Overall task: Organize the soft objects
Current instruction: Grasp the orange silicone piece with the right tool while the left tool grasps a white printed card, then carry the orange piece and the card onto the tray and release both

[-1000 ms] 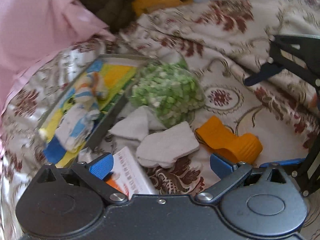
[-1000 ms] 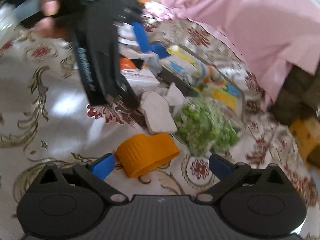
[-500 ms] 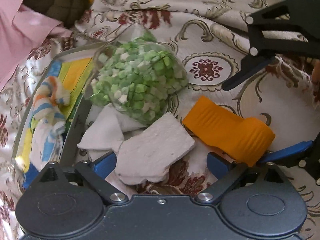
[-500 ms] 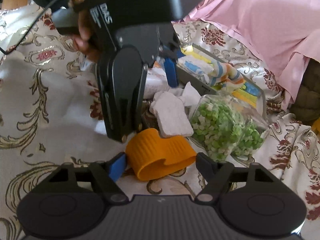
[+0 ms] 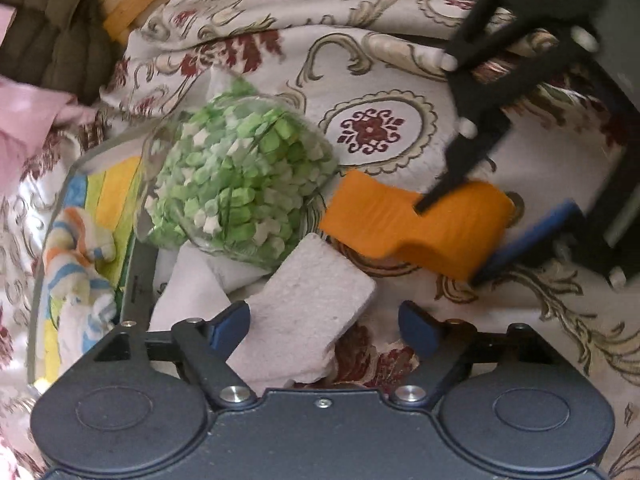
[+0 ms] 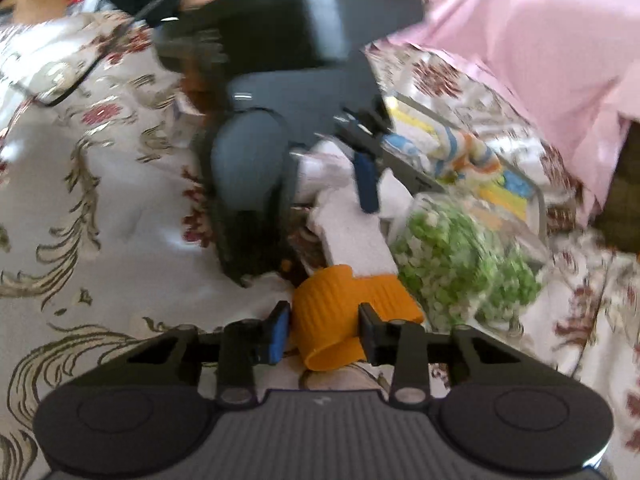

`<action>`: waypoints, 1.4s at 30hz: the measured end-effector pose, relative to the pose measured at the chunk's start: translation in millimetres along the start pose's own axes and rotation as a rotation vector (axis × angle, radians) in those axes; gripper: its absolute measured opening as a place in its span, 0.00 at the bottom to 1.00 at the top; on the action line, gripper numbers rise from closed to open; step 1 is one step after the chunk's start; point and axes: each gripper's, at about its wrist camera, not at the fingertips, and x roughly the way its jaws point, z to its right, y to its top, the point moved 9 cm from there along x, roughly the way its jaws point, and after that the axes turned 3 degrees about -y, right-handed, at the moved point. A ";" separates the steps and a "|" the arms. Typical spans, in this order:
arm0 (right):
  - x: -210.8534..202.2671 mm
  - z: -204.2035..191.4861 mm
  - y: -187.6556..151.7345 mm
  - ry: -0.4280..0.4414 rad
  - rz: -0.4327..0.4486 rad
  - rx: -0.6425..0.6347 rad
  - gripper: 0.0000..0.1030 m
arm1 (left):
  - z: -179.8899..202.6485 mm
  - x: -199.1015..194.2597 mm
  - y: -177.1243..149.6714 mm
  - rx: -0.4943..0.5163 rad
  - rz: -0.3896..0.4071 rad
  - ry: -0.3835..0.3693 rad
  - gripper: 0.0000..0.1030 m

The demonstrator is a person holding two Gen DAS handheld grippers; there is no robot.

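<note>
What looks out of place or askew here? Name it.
The bag of green bits straddles the tray's rim, half in, half out. The grey foam block lies tilted across white pieces. Nothing looks spilled or damaged.

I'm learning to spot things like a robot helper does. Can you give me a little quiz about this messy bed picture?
1. True or false: the orange foam piece sits between the fingers of the right tool.
2. What lies between the fingers of the left tool? A) the bag of green bits B) the white sponge block C) the striped cloth
3. Fill in: the striped cloth lies in the ____.

Key: 1 true, with the jaws closing on it. 2 B, jaws closing, pads not pressing yet. 3 tray.
</note>
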 end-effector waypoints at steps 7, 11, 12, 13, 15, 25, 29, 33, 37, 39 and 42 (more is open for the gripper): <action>-7.4 30.9 7.2 -0.036 0.034 0.168 0.32 | 1.6 2.0 -7.0 0.177 -0.018 0.178 0.60; -10.7 32.1 10.2 -0.037 0.052 0.171 0.32 | 5.8 2.3 -5.4 0.199 -0.006 0.253 0.60; -10.9 31.2 9.8 -0.039 0.050 0.168 0.32 | 7.7 3.0 -4.8 0.207 -0.008 0.266 0.60; -9.8 30.9 10.0 -0.038 0.048 0.167 0.32 | 9.6 3.3 -4.1 0.219 -0.007 0.281 0.59; -9.8 30.5 10.4 -0.040 0.050 0.168 0.32 | 13.2 3.0 -3.6 0.245 -0.005 0.292 0.52; -12.7 34.5 12.7 -0.057 0.068 0.200 0.29 | 18.9 -11.6 -4.7 0.241 0.016 0.311 0.28; -12.7 36.6 12.8 -0.062 0.069 0.216 0.29 | 8.3 -14.2 -2.1 0.199 0.038 0.395 0.28; -9.9 36.7 11.2 -0.063 0.060 0.221 0.29 | 2.1 -5.2 2.6 0.170 0.013 0.417 0.29; -5.6 35.6 8.2 -0.064 0.046 0.217 0.31 | 9.6 2.9 5.9 0.224 0.002 0.406 0.26; -3.2 33.6 6.1 -0.065 0.036 0.207 0.32 | 12.0 3.4 6.8 0.234 0.003 0.399 0.23; -2.4 30.9 5.7 -0.066 0.029 0.192 0.32 | 16.8 -1.2 8.0 0.237 0.018 0.398 0.17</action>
